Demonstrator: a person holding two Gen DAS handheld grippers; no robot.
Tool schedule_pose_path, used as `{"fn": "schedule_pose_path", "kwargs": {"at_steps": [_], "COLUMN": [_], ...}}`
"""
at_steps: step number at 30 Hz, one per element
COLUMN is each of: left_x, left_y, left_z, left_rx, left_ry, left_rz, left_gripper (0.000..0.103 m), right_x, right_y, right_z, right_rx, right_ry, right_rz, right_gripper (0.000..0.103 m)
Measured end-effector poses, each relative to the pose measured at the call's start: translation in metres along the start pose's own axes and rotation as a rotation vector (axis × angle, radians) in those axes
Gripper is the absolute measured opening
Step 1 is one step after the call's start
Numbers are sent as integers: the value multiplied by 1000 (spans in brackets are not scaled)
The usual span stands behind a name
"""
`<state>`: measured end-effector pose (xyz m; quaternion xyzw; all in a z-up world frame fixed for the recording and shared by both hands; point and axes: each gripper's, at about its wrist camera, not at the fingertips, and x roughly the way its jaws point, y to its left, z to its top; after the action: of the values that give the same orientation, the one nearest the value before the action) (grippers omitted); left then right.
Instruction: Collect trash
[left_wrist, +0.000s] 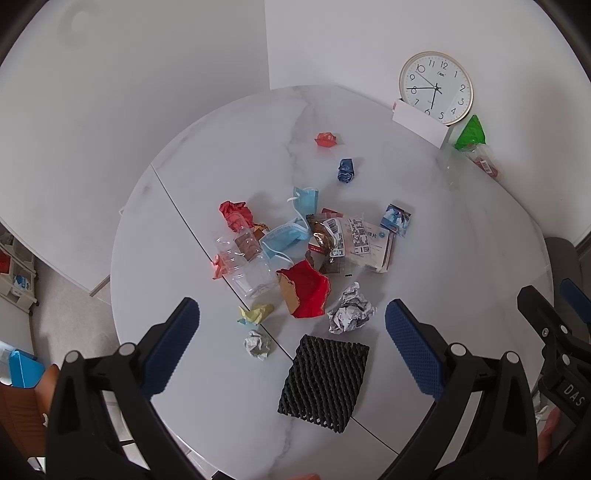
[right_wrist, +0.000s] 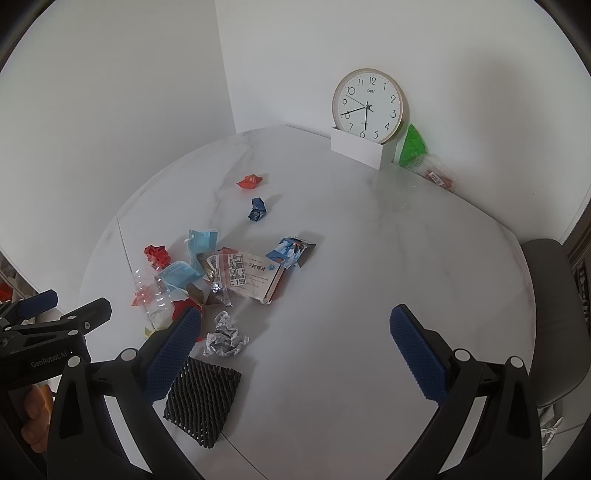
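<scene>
Grippers both hang released over the marble table (left_wrist: 461, 229): left gripper (left_wrist: 291, 325), right gripper (right_wrist: 295, 332), jaws wide w/ nothing held. Best 1st grab is prob. the black foam net (left_wrist: 325, 384) nearest, pinched at 1 edge since it's soft mesh lying flat. Beyond it trash sits mid-table: crumpled paper ball (left_wrist: 351, 310), torn red carton (left_wrist: 306, 291), 2 blue masks (left_wrist: 286, 238), pill box (right_wrist: 258, 278).
</scene>
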<state>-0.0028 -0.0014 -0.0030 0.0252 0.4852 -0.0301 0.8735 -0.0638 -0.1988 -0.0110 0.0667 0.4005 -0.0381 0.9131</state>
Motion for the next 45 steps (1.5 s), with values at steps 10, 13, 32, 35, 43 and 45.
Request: {"fn": "schedule_pose_path", "kwargs": {"at_steps": [10,13,32,35,43,45], "left_x": [2,3,4,4,3,3], "left_y": [0,1,5,5,6,6], "left_z": [-4,-5,-5,-5,-6,-7], "left_rx": [-8,-10,-18,-20,-19,-20], "left_ry": [8,11,23,23,25,30], "left_rz": [-3,-2,-12,-12,-14,-13], "left_gripper": [97,97,97,97,97,97], "right_x": [-1,0,4,4,4,4], "right_y": [0,0,3,7,7,7], "right_z": [0,0,-6,-8,-9,-9], "right_rx": [0,0,3,3,5,6], "right_ry": [1,1,1,1,3,5], "right_rz": [0,0,1,2,8,7], "right_gripper": [101,101,101,101,101,101]}}
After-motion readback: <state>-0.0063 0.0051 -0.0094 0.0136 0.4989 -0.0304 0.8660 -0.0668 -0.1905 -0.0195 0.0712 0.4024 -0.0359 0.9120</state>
